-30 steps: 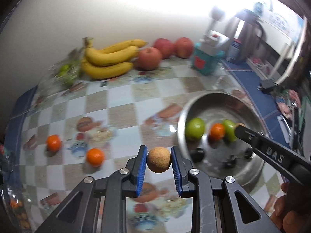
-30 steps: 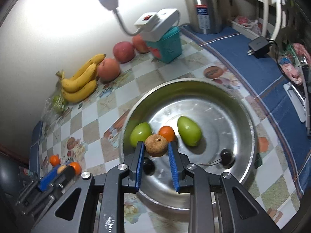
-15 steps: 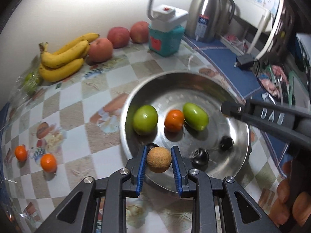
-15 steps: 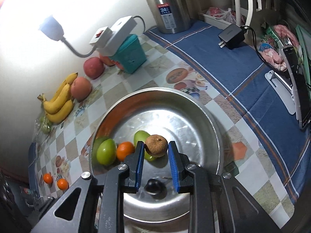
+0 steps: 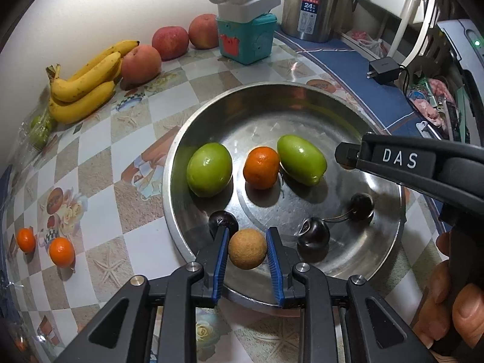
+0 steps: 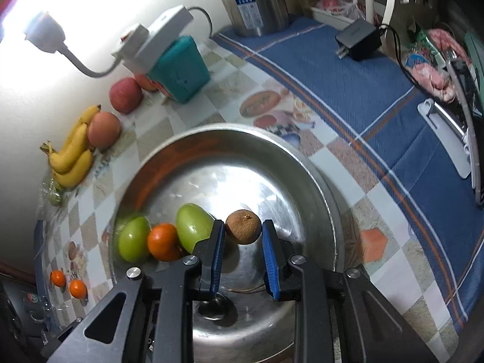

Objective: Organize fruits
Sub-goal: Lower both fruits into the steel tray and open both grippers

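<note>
My left gripper is shut on a small round brown fruit and holds it over the near rim of a steel bowl. My right gripper is shut on a second brown fruit and holds it over the bowl; it also shows in the left wrist view. In the bowl lie two green fruits, an orange tangerine and three dark cherries.
Bananas, three apples and a bagged green fruit lie along the wall. Two tangerines sit on the left of the table. A teal box, a steel kettle and a charger stand behind the bowl.
My left gripper has swung right from the checkered table to the bowl's near rim with its fruit. My right gripper has moved right across the bowl with its fruit.
</note>
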Motion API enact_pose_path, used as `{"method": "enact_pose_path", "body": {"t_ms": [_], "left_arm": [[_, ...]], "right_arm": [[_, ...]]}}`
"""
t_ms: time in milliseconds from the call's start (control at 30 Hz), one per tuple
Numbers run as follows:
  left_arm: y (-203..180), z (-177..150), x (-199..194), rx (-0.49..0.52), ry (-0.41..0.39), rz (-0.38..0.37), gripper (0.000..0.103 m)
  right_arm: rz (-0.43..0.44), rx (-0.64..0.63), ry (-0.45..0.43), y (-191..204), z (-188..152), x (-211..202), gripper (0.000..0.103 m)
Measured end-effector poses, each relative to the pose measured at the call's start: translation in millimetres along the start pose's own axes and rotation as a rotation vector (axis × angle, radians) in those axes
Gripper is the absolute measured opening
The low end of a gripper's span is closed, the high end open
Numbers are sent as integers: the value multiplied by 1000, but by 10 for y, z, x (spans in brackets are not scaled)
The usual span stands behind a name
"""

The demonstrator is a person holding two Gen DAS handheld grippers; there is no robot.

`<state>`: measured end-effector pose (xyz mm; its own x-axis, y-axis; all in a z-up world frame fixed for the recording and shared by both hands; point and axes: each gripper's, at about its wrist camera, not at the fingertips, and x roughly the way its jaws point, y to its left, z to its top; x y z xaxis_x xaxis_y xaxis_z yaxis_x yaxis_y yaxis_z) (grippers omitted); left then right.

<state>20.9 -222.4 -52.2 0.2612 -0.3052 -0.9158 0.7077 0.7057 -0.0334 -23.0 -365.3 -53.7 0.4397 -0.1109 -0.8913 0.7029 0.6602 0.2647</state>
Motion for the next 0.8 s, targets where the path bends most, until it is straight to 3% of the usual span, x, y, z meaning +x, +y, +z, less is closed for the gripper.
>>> {"method": "enact_pose_path", "body": {"t_ms": [633, 800], "left_arm": [[-11, -27, 117, 2, 39, 6, 28], [-6, -19, 82, 0, 30, 13, 29]], "right_arm": [[-49, -8, 25, -30, -21, 144, 28], [-47, -7, 20, -29, -19, 113, 39]]}}
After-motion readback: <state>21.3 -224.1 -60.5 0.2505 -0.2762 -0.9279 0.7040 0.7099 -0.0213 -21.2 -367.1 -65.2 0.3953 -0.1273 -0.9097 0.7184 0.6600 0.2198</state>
